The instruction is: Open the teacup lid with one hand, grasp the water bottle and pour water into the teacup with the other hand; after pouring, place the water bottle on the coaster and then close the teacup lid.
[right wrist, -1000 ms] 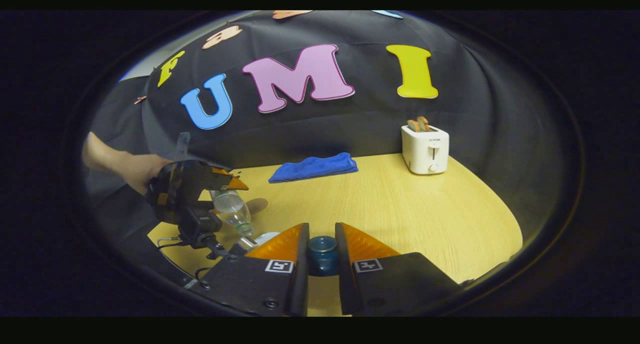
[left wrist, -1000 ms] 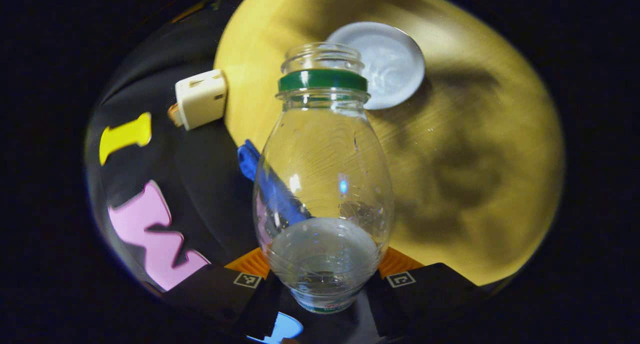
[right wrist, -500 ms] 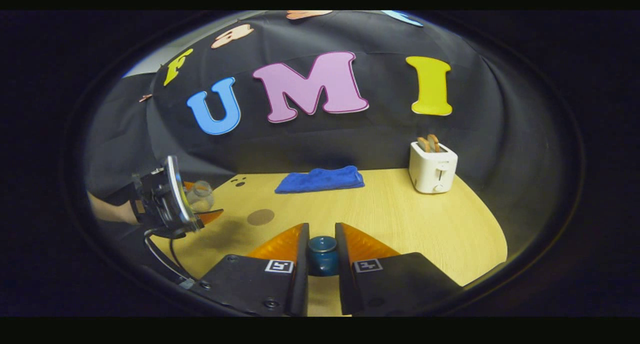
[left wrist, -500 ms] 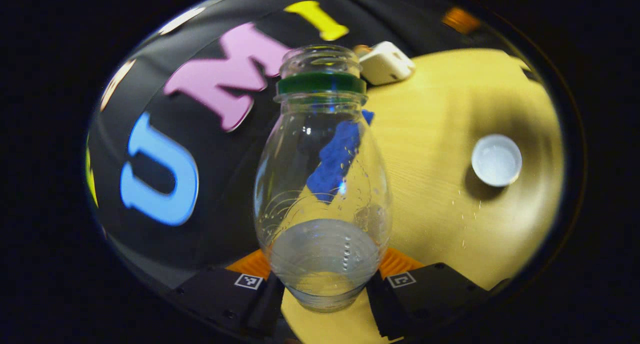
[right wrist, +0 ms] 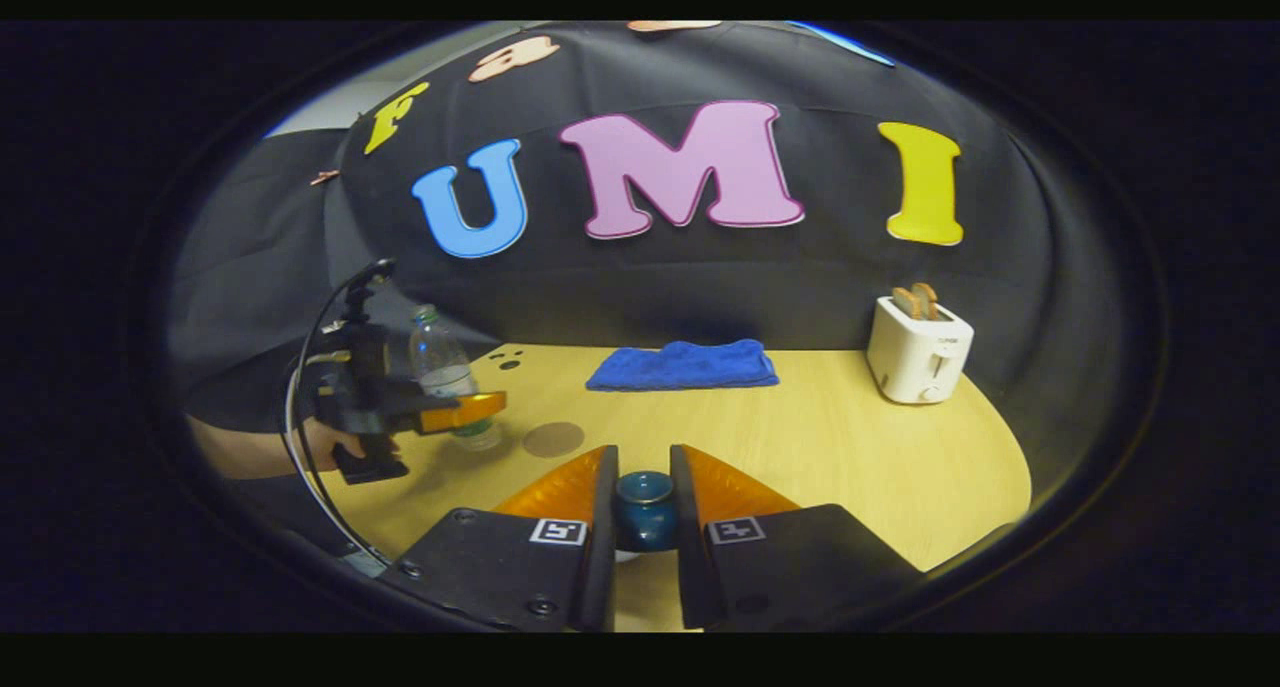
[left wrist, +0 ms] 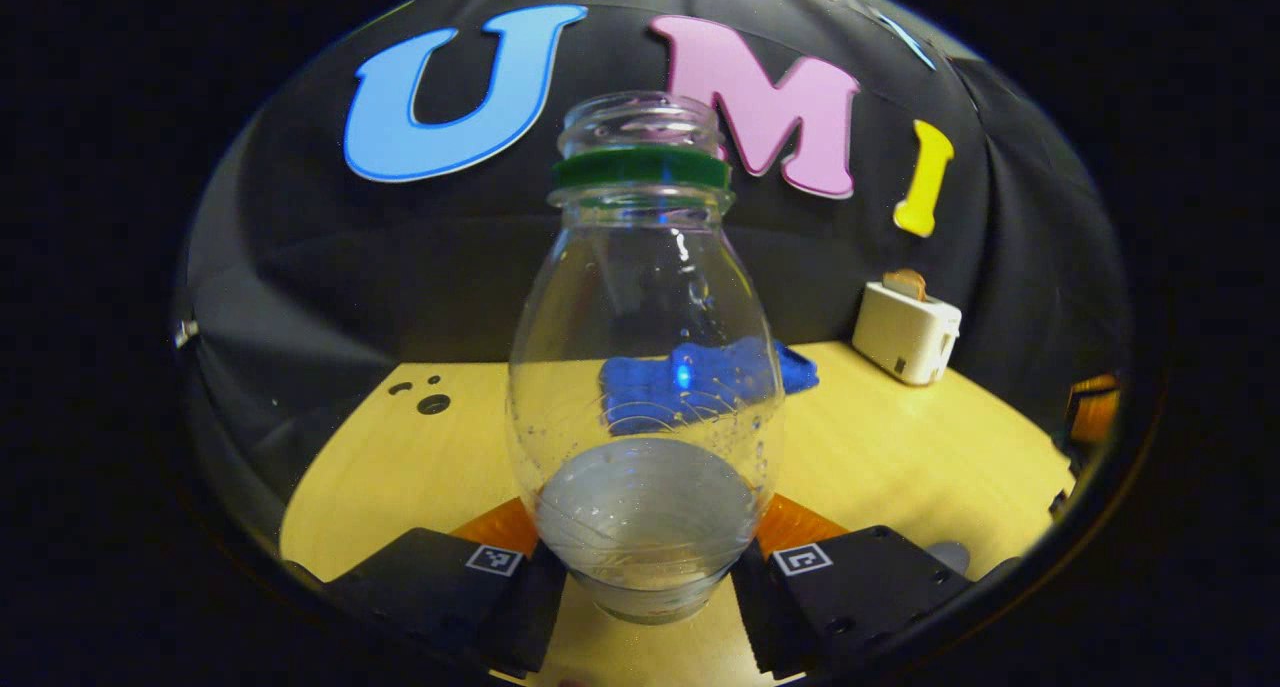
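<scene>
Left gripper (left wrist: 648, 567) is clamped tight around the base of the water bottle (left wrist: 645, 367), held upright, cap off, above the table (left wrist: 900, 467) near the coaster (right wrist: 553, 439). Right gripper (right wrist: 645, 512) pinches the teacup lid (right wrist: 645, 507) knob, barely parted.

Left gripper (left wrist: 645, 557): fingers clamping the clear plastic water bottle (left wrist: 645, 367), holding it upright. Right gripper (right wrist: 645, 512): fingers pinching the dark blue teacup lid knob (right wrist: 645, 507).
</scene>
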{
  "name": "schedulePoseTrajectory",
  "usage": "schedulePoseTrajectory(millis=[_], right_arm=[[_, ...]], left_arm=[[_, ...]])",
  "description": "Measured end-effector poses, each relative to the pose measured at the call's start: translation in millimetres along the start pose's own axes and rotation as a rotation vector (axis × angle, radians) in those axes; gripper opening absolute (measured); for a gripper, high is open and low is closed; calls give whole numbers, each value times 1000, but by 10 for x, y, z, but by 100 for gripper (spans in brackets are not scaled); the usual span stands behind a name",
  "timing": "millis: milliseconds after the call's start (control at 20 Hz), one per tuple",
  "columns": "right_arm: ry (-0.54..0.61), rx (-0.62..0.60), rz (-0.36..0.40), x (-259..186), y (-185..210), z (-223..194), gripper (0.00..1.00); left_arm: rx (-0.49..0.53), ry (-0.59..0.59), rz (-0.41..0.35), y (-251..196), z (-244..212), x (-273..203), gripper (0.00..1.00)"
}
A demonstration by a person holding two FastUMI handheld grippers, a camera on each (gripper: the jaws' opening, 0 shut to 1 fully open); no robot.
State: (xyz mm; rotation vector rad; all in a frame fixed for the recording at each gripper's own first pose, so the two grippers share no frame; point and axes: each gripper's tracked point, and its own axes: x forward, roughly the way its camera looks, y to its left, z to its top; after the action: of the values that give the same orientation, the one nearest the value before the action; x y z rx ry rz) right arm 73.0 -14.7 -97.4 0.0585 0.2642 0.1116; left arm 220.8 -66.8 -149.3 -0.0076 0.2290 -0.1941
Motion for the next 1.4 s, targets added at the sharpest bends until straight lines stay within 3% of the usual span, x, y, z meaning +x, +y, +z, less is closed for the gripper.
schedulePoseTrajectory(millis=[150, 350, 400, 450, 500, 550, 600, 700, 800, 850, 900, 1400], right_arm=[[-10, 14, 26, 224, 170, -195, 34], [-10, 23, 39, 394, 282, -461, 24], [-8, 17, 38, 413, 286, -513, 24], [-4, 12, 38, 430, 295, -560, 34], [-2, 7, 38, 432, 304, -595, 34], [-1, 5, 39, 434, 315, -608, 24], [-1, 5, 42, 426, 328, -624, 29], [-2, 3, 42, 412, 340, -618, 29], [-3, 8, 43, 401, 345, -619, 29], [-5, 10, 43, 395, 345, -611, 29], [-6, 10, 42, 398, 345, -605, 29], [-19, -6, 37, 437, 356, -688, 29]], left_arm=[[-22, -74, -44, -27, 53, 115, 76], [-25, -103, -74, -57, -1, 299, 77], [-14, -80, -65, -21, -82, 319, 77], [5, -62, -43, -7, -113, 353, 73], [18, -49, -38, -1, -140, 366, 78], [18, -31, -48, -37, -224, 426, 78], [9, -40, -54, -45, -210, 425, 75], [6, -21, -58, -74, -274, 477, 81], [21, -11, -61, -113, -341, 435, 85], [34, -14, -56, -118, -353, 407, 95], [43, -21, -56, -126, -350, 402, 99], [-6, -53, -21, -76, -377, -232, 96]])
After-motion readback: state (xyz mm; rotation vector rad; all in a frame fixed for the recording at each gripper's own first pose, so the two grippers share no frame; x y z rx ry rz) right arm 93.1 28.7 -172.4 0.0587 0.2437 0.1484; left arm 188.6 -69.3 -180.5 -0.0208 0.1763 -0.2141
